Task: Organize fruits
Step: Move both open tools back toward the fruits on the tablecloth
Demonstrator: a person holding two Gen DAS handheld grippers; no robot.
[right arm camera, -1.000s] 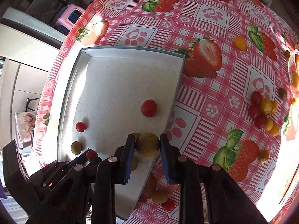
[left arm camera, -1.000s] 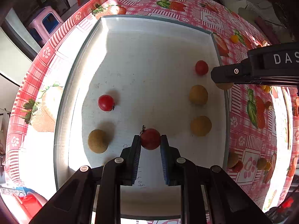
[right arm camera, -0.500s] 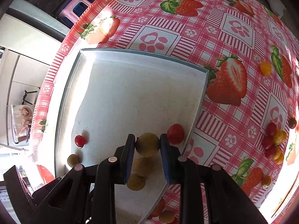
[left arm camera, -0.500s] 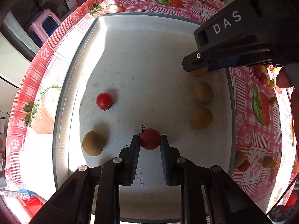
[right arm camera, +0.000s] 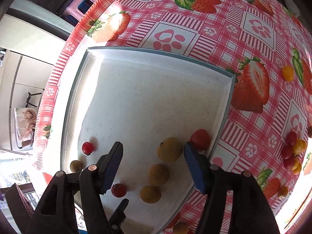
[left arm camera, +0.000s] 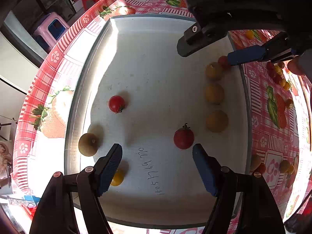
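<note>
A white tray [left arm camera: 156, 27] holds fruit. My left gripper [left arm camera: 157, 162] is open and empty. A red tomato [left arm camera: 183, 138] lies on the tray floor just in front of its right finger. My right gripper [right arm camera: 153, 160] is open and empty over the tray's right side; it also shows in the left wrist view [left arm camera: 210, 50]. A yellow fruit [right arm camera: 169, 149] lies on the tray between its fingers, heading a row of three yellow fruits [left arm camera: 214, 93]. A red tomato [right arm camera: 200, 139] sits by the tray's right wall. Another red tomato [left arm camera: 116, 104] and an olive fruit [left arm camera: 88, 144] lie at the left.
The tray rests on a red strawberry-print tablecloth [right arm camera: 214, 29]. Several loose red and yellow fruits [right arm camera: 293, 152] lie on the cloth to the right. A small yellow fruit [left arm camera: 117, 178] lies behind my left finger. A pink stool [left arm camera: 50, 29] stands beyond the table edge.
Both grippers have opened. The left let go of the red tomato onto the tray. The right let go of the yellow fruit at the head of the yellow row.
</note>
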